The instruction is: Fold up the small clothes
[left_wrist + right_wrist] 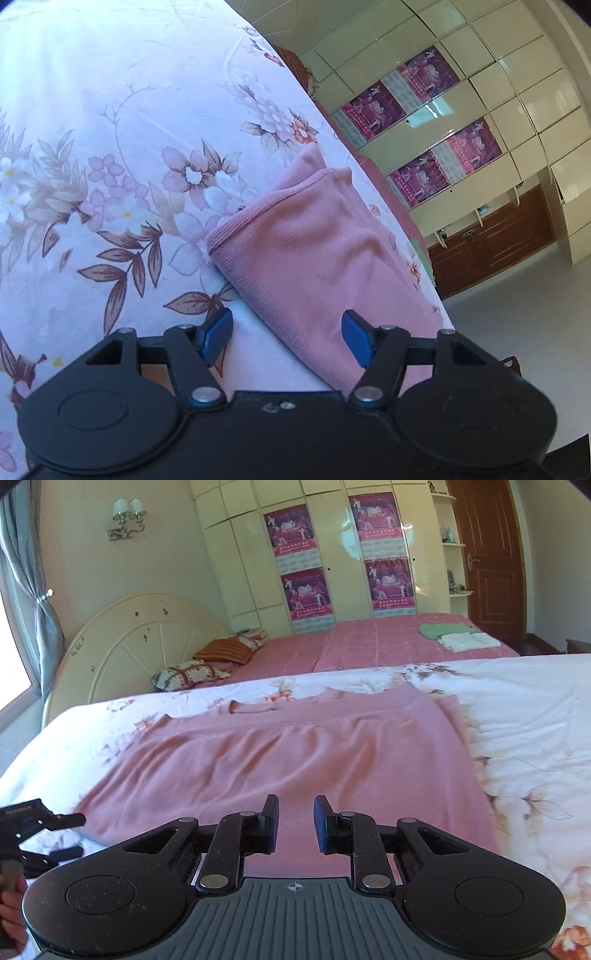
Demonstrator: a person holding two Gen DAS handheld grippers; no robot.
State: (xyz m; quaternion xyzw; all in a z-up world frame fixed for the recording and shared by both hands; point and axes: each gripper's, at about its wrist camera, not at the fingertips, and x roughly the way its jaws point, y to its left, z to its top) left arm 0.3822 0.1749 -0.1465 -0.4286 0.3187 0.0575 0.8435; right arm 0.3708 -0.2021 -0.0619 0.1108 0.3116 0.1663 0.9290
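A pink ribbed garment (295, 753) lies partly folded on the white floral bedspread (535, 709). In the left wrist view the pink garment (314, 251) shows a folded edge, and my left gripper (288, 332) is open with its blue pads at the garment's near corner, holding nothing. My right gripper (295, 823) is open and empty, low over the garment's near edge. The left gripper (40, 830) also shows at the far left of the right wrist view, beside the garment's left corner.
A second bed with a pink checked cover (369, 642) stands behind, with folded green and white clothes (458, 635) and pillows (192, 672). A cream wardrobe with posters (306, 561), a brown door (491, 554) and a round headboard (133, 642) line the room.
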